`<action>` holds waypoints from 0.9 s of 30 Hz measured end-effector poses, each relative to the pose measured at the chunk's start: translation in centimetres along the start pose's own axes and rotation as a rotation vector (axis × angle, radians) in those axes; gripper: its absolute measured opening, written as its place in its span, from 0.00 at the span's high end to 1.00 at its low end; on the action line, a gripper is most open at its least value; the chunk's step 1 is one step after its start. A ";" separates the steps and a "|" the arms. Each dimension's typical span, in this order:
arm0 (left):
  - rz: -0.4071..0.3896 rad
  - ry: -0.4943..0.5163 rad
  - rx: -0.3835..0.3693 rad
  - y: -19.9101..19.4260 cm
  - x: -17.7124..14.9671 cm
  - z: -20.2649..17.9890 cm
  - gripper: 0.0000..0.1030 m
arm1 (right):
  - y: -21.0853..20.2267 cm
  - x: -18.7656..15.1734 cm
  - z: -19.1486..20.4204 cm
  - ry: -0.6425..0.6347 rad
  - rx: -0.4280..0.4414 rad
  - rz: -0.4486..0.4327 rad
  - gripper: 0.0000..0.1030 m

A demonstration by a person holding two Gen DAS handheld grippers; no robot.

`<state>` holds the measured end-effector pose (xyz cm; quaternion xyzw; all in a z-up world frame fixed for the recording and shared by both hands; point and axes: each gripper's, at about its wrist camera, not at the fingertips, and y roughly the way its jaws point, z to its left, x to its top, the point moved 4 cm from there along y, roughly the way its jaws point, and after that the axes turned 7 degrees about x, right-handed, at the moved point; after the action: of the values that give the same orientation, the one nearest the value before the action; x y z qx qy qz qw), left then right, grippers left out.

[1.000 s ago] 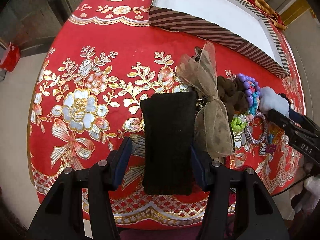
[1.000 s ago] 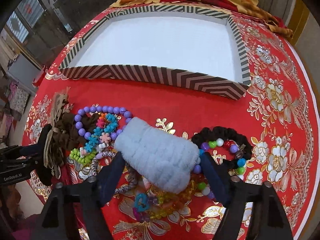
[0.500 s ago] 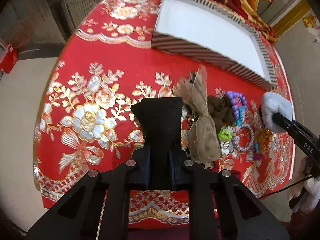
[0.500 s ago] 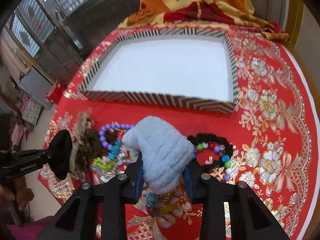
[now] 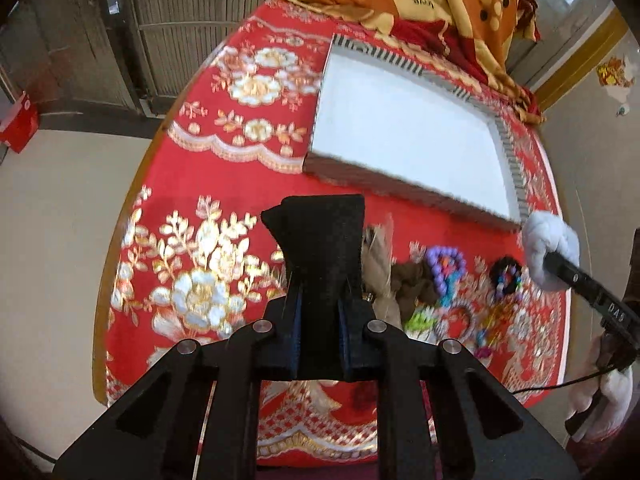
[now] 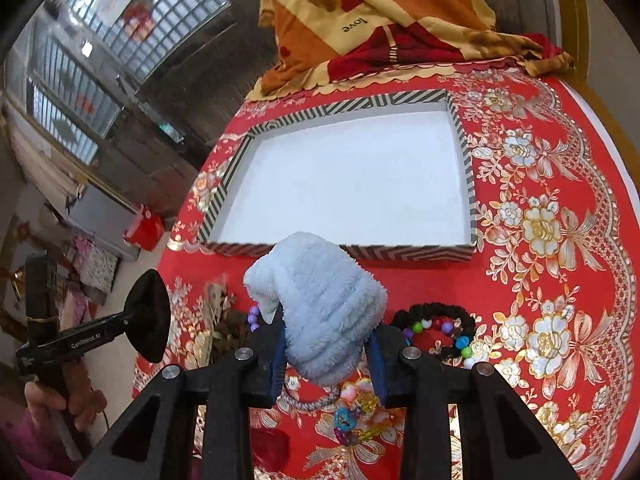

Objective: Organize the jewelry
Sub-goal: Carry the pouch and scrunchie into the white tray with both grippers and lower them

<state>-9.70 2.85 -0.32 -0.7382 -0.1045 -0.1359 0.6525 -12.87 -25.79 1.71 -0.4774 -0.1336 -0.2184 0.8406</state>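
Red cloth point(image 5: 240, 176) with gold flowers covers the round bench, a barred window point(image 6: 80, 76) behind it. Ahead of both jaws sits a striped tray point(image 6: 466, 168), white inside, with a folded blanket point(image 6: 372, 16) beyond. Left gripper point(image 5: 319, 320) pinches a black pad point(image 5: 322, 248); right gripper point(image 6: 328, 348) pinches a pale blue scrunchie point(image 6: 320, 304). Bead bracelets point(image 6: 436, 326) lie on the cloth below the jaws.

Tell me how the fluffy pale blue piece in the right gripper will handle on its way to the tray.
The fluffy blue piece bulges around the right gripper, so it is likely soft and compressible. It looks light. Its plush pile probably resists slipping. It should land in the striped tray without rolling.
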 end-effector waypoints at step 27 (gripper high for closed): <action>-0.085 0.143 0.099 6.3 13.6 -6.2 0.87 | 5.2 8.2 -5.5 0.043 -0.181 0.007 0.69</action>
<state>4.80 -4.42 -0.96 -0.6885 -0.0955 -0.2104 0.6875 -3.14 -30.13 -1.38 -0.5472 -0.0935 -0.2368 0.7974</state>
